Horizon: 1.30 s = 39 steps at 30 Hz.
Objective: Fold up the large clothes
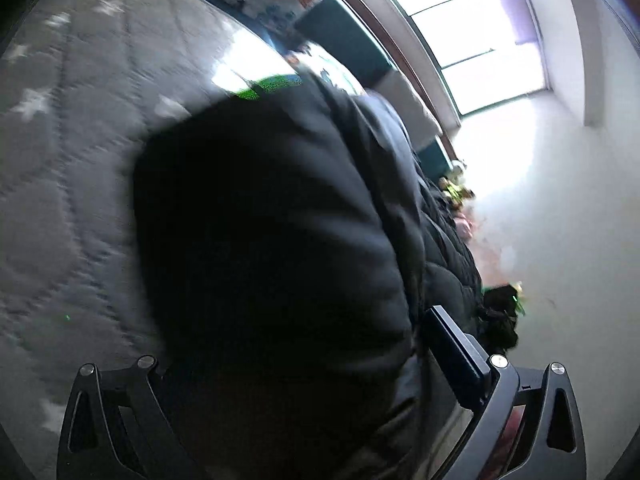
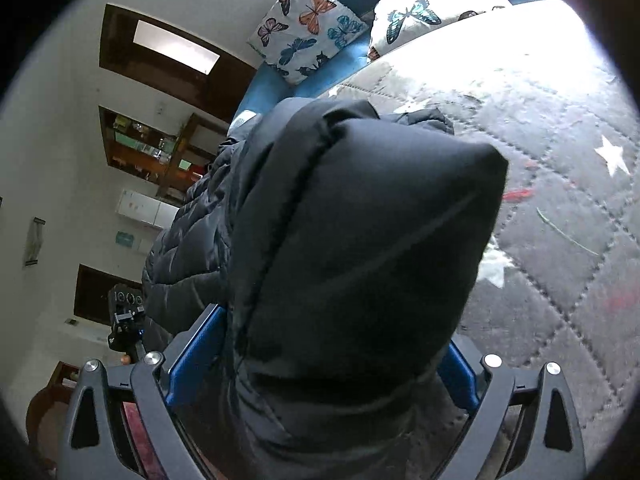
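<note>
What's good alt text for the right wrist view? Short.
A bulky fold of a black puffer jacket fills the view, lying between the wide-open blue-padded fingers of the right gripper. It rests on a grey quilted bedcover with white stars, with two butterfly-print pillows behind.

Left view: jacket (image 1: pixel 272 240) covers the left jaw pad at 7 o'clock and fills the centre; quilt (image 1: pixel 72 168) motion-blurred. Window (image 1: pixel 492 36) at 1 o'clock blown out. Right view: jacket hides most of both pads; whether they press it, can't tell.
</note>
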### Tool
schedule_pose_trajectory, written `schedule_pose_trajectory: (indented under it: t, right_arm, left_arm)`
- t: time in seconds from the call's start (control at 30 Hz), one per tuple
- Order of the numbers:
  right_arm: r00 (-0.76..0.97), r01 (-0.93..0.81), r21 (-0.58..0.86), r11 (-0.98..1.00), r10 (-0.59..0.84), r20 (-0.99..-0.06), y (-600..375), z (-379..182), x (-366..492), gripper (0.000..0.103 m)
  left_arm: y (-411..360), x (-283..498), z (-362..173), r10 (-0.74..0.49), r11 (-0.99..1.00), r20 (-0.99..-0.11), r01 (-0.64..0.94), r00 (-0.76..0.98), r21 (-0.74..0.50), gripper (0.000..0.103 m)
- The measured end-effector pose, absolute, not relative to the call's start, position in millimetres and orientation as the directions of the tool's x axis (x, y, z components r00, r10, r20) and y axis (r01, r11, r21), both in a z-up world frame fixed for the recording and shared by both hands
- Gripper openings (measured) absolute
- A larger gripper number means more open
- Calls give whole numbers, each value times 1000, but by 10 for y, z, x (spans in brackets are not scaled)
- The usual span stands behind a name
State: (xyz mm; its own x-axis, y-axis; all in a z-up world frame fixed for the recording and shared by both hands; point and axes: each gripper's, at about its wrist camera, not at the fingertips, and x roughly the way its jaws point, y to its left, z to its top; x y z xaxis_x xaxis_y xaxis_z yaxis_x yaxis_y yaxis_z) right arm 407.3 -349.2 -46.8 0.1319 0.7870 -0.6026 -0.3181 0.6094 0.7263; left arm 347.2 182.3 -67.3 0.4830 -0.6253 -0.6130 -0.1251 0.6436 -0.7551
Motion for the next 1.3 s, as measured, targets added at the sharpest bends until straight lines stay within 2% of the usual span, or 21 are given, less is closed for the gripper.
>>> schedule_pose_trajectory:
  t: [0.1,0.13,0.2,0.27,0.37,0.47,0.67,0.97,1.07,1.13,1.2,1.27,1.3]
  right_arm:
    - [132,-324,733,598,796,-591,-3451,-473,4097,102]
    - [135,-325,734,597,797,-589,-3447,-479,4116,98]
    - [146,-328,738,590,803,-578,-3434,-446,4081,83]
    - [166,-349,726,593,802,-574,-3440,-370,4014,61]
    - [218,-393,681,617,782,-583,-3410,-147,3872,47]
    - [260,-430,642,634,769,-585,-3384,50,3754,42]
    - [348,-487,574,659,749,-564,-3555,509,3516,39]
    - [513,-432,508,745,667,-541,-4498,906,3355,39]
    - [530,-373,517,770,635,-562,-4822,735,3380,39]
    - [529,-330,519,789,610,-590,-4928,545,3427,42]
    - [505,-261,507,821,564,-654,-5035,169,3488,48]
    - [491,-194,499,844,524,-696,-5129,-148,3533,60]
    - [480,-162,533,830,538,-693,-5209,-321,3566,64]
  left_arm:
    - [1754,3491,-644,-610,676,-632,-103,478,-730,103]
    - [1746,3483,-629,-606,679,-632,-100,483,-727,102]
    - [1702,3423,-531,-583,701,-640,-90,501,-708,92]
    - [1629,3391,-421,-544,741,-656,-67,523,-668,79]
    - [1515,3357,-243,-486,792,-685,-59,543,-608,68]
    - [1378,3345,-38,-451,823,-697,-41,557,-566,64]
    - [859,3476,290,-489,825,-675,41,552,-564,61]
    - [-461,4080,625,-597,781,-614,199,517,-592,61]
    - [-891,4252,457,-611,778,-641,202,465,-595,61]
    - [-1154,4372,222,-592,798,-692,175,413,-577,61]
    - [-1281,4404,52,-545,831,-729,154,415,-534,64]
    - [-1260,4426,-66,-569,810,-717,125,403,-572,75]
    - [-1252,4427,-136,-585,796,-712,105,389,-597,78]
